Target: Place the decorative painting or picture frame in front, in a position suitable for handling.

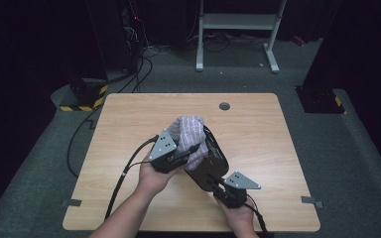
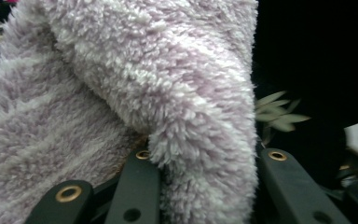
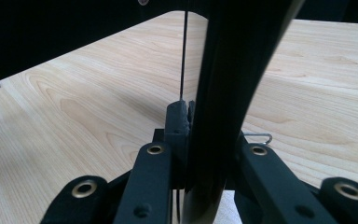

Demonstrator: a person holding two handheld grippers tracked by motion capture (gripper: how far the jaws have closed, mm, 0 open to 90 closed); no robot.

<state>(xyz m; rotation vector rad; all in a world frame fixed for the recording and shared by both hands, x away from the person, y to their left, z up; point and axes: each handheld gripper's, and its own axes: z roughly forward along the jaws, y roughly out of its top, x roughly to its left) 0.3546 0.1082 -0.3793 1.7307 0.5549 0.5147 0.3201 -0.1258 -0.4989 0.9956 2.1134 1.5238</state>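
The high view looks forward and down on the wooden table (image 1: 129,119) from above its near edge, quite far. The left gripper view sits very close to a fluffy cloth (image 2: 135,88). The right gripper view looks low along the table top (image 3: 65,107), which it shares with the high view.

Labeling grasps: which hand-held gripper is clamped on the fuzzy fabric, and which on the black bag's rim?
The left hand-held gripper pinches the fuzzy lilac-and-white fabric. The right hand-held gripper clamps the thin rim of the black bag instead.
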